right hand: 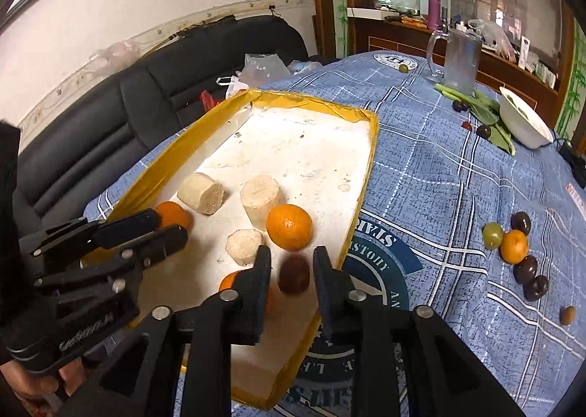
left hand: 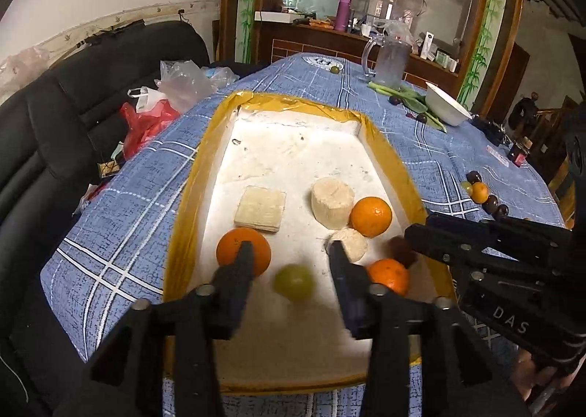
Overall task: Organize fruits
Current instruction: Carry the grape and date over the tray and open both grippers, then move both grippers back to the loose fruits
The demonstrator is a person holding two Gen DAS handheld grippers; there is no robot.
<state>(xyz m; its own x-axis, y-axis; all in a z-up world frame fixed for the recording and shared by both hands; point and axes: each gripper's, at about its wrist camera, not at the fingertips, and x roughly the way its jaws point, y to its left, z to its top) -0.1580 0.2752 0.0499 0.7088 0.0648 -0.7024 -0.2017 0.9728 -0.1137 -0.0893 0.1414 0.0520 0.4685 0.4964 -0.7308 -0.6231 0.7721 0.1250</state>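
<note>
Right, from the left wrist view I have my left gripper (left hand: 291,252) spread wide and holding nothing, low over the near end of the foam tray (left hand: 190,197). A green grape (left hand: 294,282) sits blurred between the two fingers, seemingly loose on the tray floor, though the blur keeps me from saying whether it touches either pad. I judge it light, smooth-skinned and easily bruised, so I would close gently across its widest middle. An orange (left hand: 243,250) lies just beside the tray's left wall, another orange (left hand: 371,211) near its right wall; both look firm and round, likely to roll, best pinched across the equator. My right gripper (left hand: 410,234) reaches in over the tray's right wall, and the letters "DAS" show on its body.

From the right wrist view, my right gripper (right hand: 292,257) stands fairly narrow yet empty, fingers either side of a dark plum-like fruit (right hand: 293,274) resting by the tray's right wall. I expect it soft and slick, so a light squeeze at the middle. More fruit lies on the tablecloth (right hand: 439,175) well to the right of the tray: a small orange (right hand: 514,246), a second green grape (right hand: 492,235), several dark plums (right hand: 525,269). The cloth's printing reads partly "STAR", upside down.
</note>
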